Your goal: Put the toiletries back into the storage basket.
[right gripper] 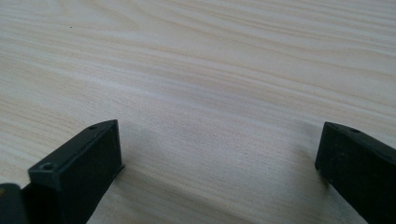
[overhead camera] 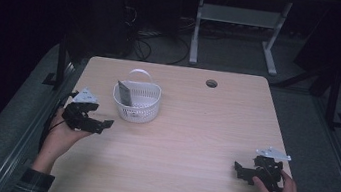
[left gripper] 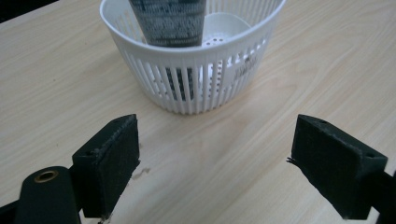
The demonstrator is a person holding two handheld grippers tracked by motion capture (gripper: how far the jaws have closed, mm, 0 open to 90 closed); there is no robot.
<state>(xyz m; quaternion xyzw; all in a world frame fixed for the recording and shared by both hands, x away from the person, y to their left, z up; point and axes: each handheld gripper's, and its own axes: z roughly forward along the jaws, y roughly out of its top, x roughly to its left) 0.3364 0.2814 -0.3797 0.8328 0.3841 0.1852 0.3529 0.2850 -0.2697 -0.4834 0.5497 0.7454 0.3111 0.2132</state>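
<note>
The left hand-held gripper point(overhead camera: 104, 124) hangs just inside the counter's point(overhead camera: 194, 129) left edge, its jaws spread wide with nothing between them. Bare wood lies under it in the left gripper view point(left gripper: 215, 154), and ahead of it, close by, stands the white basket point(overhead camera: 137, 109), apart from the jaws. The basket sits in the left rear part of the counter, near the left edge and short of the far one, its handle raised at the back. Inside it a dark tube point(overhead camera: 123, 92) stands on end, long axis nearly upright and leaning against the basket's left wall, with its flat wide end up above the rim. To the right of the basket a broad stretch of wood runs open across the middle, with a round hole point(overhead camera: 211, 83) near the far edge. The right hand-held gripper point(overhead camera: 241, 170) hovers low near the right front corner, jaws also wide apart and empty, over bare wood point(right gripper: 219, 144).
</note>
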